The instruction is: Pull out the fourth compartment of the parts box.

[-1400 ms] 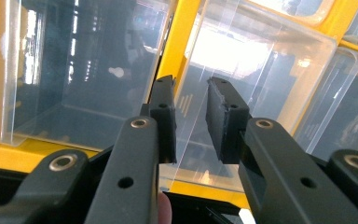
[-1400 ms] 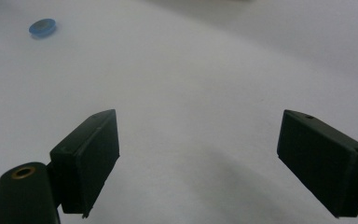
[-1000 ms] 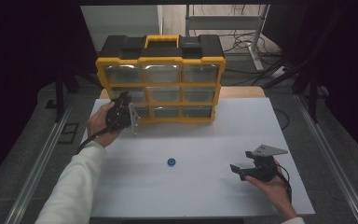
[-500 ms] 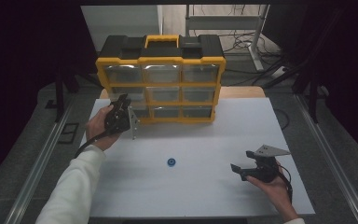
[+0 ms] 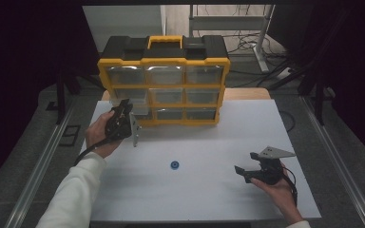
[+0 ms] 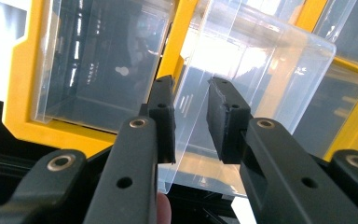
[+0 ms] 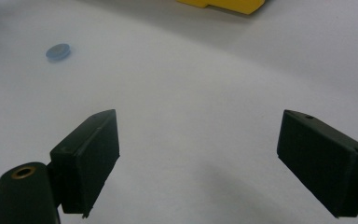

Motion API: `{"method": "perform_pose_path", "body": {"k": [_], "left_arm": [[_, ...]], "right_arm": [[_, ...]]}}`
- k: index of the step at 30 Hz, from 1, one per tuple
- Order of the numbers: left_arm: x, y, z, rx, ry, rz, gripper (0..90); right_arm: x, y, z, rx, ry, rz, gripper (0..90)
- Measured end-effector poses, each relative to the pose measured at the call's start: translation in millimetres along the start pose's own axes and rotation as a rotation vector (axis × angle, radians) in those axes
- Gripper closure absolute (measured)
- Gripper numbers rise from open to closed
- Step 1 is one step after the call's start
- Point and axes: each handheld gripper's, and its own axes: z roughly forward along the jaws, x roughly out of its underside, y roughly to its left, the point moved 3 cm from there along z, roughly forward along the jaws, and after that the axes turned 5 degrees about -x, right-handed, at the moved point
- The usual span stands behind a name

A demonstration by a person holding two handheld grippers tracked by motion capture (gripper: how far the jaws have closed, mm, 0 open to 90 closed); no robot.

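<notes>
While the clear drawer [image 6: 242, 93] sits partly pulled out of the yellow organiser [image 5: 164, 85], the left gripper [image 6: 191, 119] has its two black jaws on either side of the drawer's front wall, one pad outside and one inside. They stand narrow with the thin plastic between them; whether the pads truly press on it I cannot tell. From above, that drawer belongs to the organiser's left-hand column, low down, and the left gripper [image 5: 123, 111] is right up against the front of the organiser there, hand wrapped round its body, white sleeve [image 5: 76, 190] trailing back toward the near edge.

Moving out from the organiser: it stands upright at the far side of the white table [image 5: 209, 199], black lid and yellow handle on top, three columns of see-through drawers facing the person. Well in front of it, near the middle of the table, lies a small blue disc [image 5: 174, 165], alone and untouched. It turns up too in the right gripper view, the blue disc [image 7: 58, 51] far off to the upper left.

Farther from the organiser again, near the front right of the table, the right gripper [image 5: 247, 164] rests low in the hand, jaws spread wide with nothing but bare tabletop between them, pointing toward the disc yet well apart from it.
</notes>
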Motion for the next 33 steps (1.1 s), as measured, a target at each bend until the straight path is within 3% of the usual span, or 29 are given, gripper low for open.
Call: {"method": "perform_pose_path", "body": {"k": [33], "left_arm": [[2.2, -1.6, -14.3, -0.015, -0.018, 0.001, 72.8]], "right_arm": [[-1.2, 1.5, 1.5, 0.006, 0.004, -0.008, 13.4]]}}
